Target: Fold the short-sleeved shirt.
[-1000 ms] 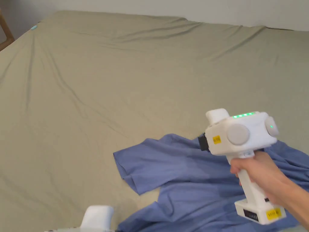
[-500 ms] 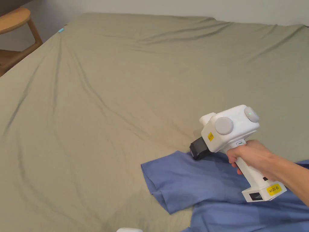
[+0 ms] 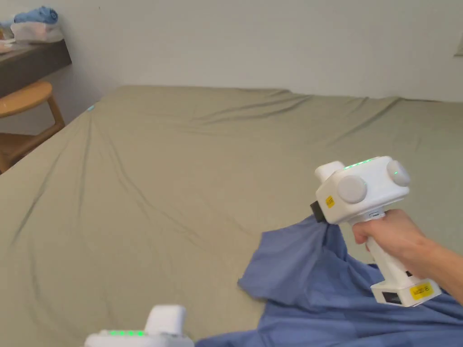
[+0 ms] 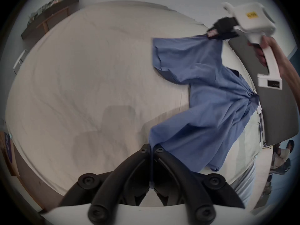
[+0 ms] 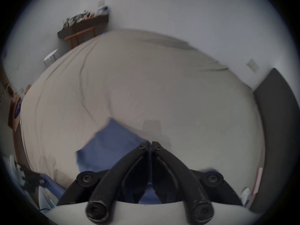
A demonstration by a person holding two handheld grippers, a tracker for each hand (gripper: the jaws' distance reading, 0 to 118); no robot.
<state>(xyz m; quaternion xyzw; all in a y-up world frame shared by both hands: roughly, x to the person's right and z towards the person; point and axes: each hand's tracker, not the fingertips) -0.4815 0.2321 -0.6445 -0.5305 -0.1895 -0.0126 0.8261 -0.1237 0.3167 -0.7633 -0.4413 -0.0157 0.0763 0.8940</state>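
Observation:
A blue short-sleeved shirt (image 3: 298, 271) lies crumpled on the olive bed sheet (image 3: 181, 180) at the lower right. My right gripper (image 3: 318, 212), held in a hand, is shut on the shirt's far edge and lifts it into a peak off the bed. In the right gripper view its jaws (image 5: 150, 145) are closed with blue cloth (image 5: 110, 144) between them. In the left gripper view my left gripper (image 4: 151, 148) is shut on the shirt's near edge, and the shirt (image 4: 211, 98) stretches away to the right gripper (image 4: 211, 33). The left gripper's white body (image 3: 153, 327) shows at the bottom of the head view.
The wide bed reaches to the white wall behind. A wooden stool (image 3: 27, 97) and a dark shelf (image 3: 31, 56) with items stand at the far left. A dark panel (image 4: 276, 114) borders the bed's right side, and a person (image 4: 280, 155) sits beyond it.
My right gripper dropped to the shirt's far edge, closed on it and raised it, so the cloth now peaks off the bed. The head camera has tilted up.

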